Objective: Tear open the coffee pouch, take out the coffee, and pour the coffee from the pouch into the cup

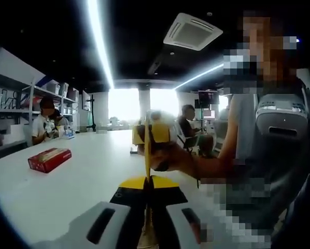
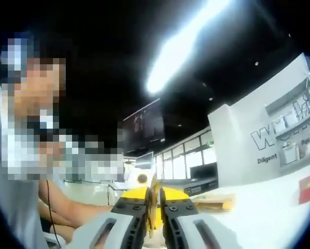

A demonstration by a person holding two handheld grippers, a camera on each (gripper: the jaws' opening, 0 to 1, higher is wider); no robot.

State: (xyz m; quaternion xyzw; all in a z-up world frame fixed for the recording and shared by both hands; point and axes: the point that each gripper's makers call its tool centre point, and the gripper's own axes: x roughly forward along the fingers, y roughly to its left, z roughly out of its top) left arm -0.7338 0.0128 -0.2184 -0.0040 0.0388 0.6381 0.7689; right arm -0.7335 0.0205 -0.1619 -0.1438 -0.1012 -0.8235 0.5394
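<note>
Smooth white table [image 1: 82, 181] stretches through the left gripper view, carrying a flat red box [image 1: 49, 159], while the left gripper [image 1: 148, 179] pinches a thin yellow pouch [image 1: 148, 150] edge-on, its far end at the right gripper [image 1: 154, 134]. Right gripper view: the right gripper [image 2: 155, 207] clamps the same pouch [image 2: 154, 199] edge-on above a white counter [image 2: 258, 218].
</note>
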